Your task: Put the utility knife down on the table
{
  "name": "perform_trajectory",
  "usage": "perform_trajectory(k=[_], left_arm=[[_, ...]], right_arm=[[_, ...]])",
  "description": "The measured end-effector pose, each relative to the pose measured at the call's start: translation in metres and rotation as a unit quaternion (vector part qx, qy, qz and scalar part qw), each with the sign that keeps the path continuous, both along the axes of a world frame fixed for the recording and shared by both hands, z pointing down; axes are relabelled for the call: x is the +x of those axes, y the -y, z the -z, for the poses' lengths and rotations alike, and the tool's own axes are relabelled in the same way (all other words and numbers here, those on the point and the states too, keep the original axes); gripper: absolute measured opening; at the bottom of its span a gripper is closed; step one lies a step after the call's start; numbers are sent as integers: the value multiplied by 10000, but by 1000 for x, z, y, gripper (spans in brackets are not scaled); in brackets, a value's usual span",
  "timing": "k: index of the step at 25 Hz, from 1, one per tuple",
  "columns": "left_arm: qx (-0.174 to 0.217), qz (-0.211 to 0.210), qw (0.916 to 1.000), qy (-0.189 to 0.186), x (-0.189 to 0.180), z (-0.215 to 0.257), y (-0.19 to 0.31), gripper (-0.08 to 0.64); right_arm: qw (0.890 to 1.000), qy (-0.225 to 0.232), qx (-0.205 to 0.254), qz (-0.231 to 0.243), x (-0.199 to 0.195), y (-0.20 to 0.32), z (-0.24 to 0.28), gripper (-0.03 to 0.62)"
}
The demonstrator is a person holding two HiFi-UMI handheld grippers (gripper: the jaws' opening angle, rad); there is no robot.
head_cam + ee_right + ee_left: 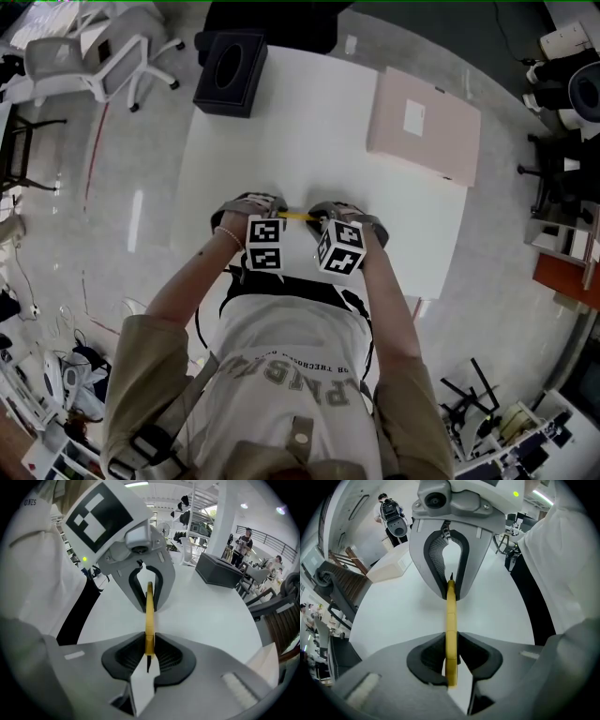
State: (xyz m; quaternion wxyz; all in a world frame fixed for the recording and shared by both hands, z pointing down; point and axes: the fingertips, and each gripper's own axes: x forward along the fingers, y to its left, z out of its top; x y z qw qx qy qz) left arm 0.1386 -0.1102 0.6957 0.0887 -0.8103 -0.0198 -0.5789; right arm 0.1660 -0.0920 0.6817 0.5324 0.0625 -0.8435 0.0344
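Note:
A slim yellow utility knife [298,216] hangs level between my two grippers, close above the near part of the white table [309,131]. My left gripper [257,208] is shut on one end and my right gripper [330,214] is shut on the other. In the left gripper view the knife [451,616] runs from my left gripper [451,660] straight to the right gripper's jaws ahead. In the right gripper view the knife [149,613] sits pinched in my right gripper [149,651], its dark tip poking out behind the pads. Whether the knife touches the table I cannot tell.
A flat pink box [424,127] lies at the table's far right. A black open-topped box [231,71] stands at the far left corner. A white office chair [94,56] is on the floor to the left. The person's torso is against the near edge.

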Motion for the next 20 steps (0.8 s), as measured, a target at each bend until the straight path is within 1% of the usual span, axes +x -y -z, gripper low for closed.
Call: perform_trajectory(k=[4,8,12,20], left_arm=[[-97,-26,9999,-37,-1,0,0,83],[-212,-28,9996,-174,-2,0,-1,84],[-356,-26,9986,-383,-3,0,0,84],[-733,183,9934,-860,-3,2,1,91]], right_arm=[[9999,-10,-93,43,-1,-1,-3,64],[9999,50,-164,8,-2,-1,-2,64],[9996,106,-256,-9,-4,1,-1,63],[9992,127,-378,18,-7,3,0,64]])
